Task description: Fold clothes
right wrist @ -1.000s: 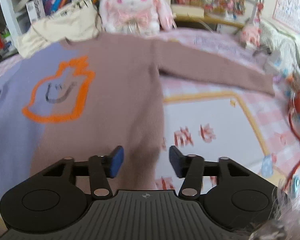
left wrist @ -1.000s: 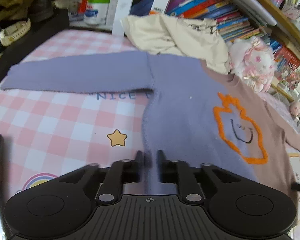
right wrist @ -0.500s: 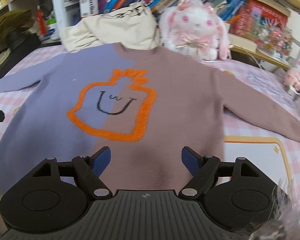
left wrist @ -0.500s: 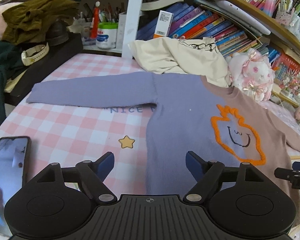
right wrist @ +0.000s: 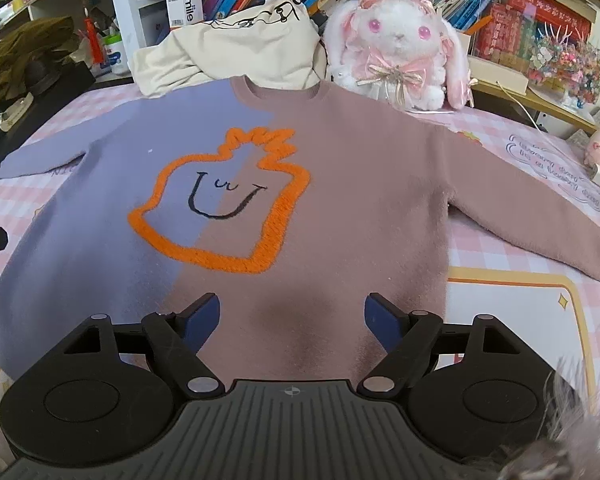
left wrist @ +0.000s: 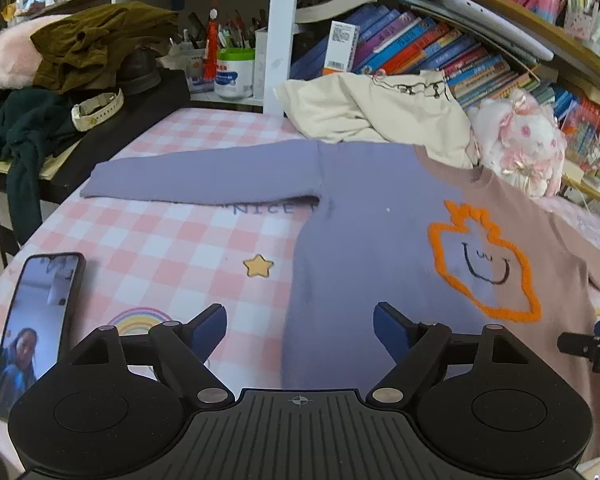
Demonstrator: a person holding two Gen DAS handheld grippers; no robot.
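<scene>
Two-tone sweater [right wrist: 340, 184] spread flat, front up, on the pink checked tablecloth [left wrist: 172, 248], both sleeves stretched sideways, collar touching a cream garment [right wrist: 236, 56]. Left gripper [left wrist: 300, 322] spread wide, empty, over the lilac hem. Right gripper [right wrist: 292, 316] likewise wide, empty, above the brown hem. Phone [left wrist: 36, 328] lying near the left edge.

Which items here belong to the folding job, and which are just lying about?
Part of the job:
- two-tone sweater, spread flat, both sleeves out
- left gripper, open, holding nothing
- right gripper, open, holding nothing

Lying about:
- cream garment, maybe next to fold
- plush bunny
- phone
- olive clothing pile
- books
</scene>
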